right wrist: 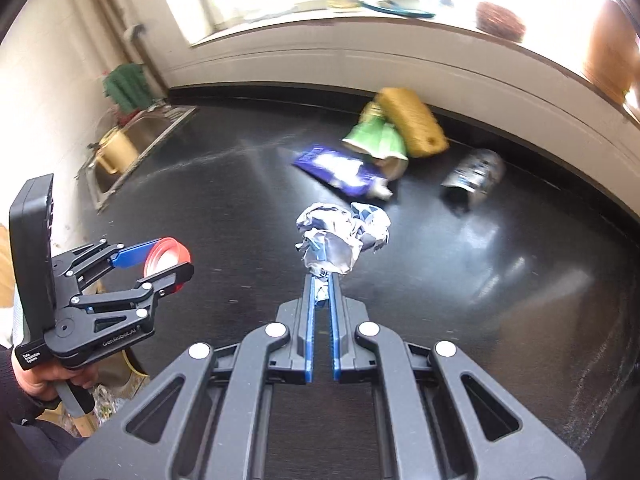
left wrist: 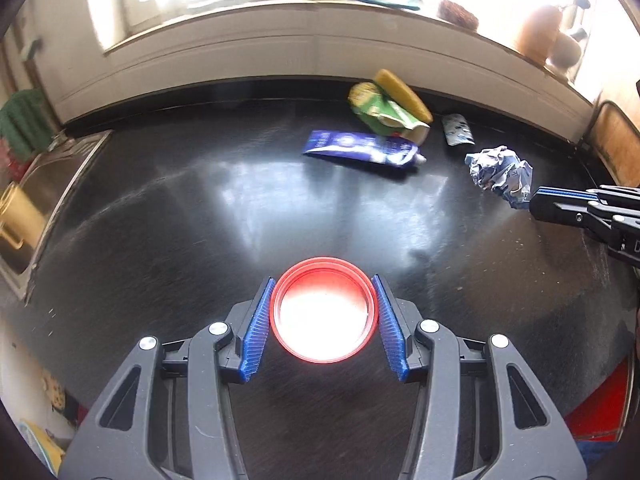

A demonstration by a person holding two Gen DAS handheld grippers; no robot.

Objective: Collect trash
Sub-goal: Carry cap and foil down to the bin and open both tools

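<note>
My left gripper [left wrist: 324,286] is shut on a red plastic lid [left wrist: 324,314], its blue pads pressing the rim on both sides above the black counter [left wrist: 200,220]. From the right wrist view the same left gripper [right wrist: 176,260] holds the red lid [right wrist: 166,258] at the left. My right gripper [right wrist: 322,276] is shut on a crumpled foil-and-paper ball [right wrist: 340,236], pinched by its lower edge. In the left wrist view that crumpled ball [left wrist: 500,174] hangs at the right gripper [left wrist: 532,200]. A blue toothpaste tube [left wrist: 360,148], a green wrapper [left wrist: 380,110] and a small silver packet [left wrist: 458,130] lie further back.
A yellow sponge [left wrist: 404,94] lies against the back wall beside the green wrapper. A sink [right wrist: 140,140] with a yellow pot [right wrist: 114,152] sits at the counter's left end. The windowsill [left wrist: 280,12] holds several items. A person's hand [right wrist: 44,380] grips the left tool's handle.
</note>
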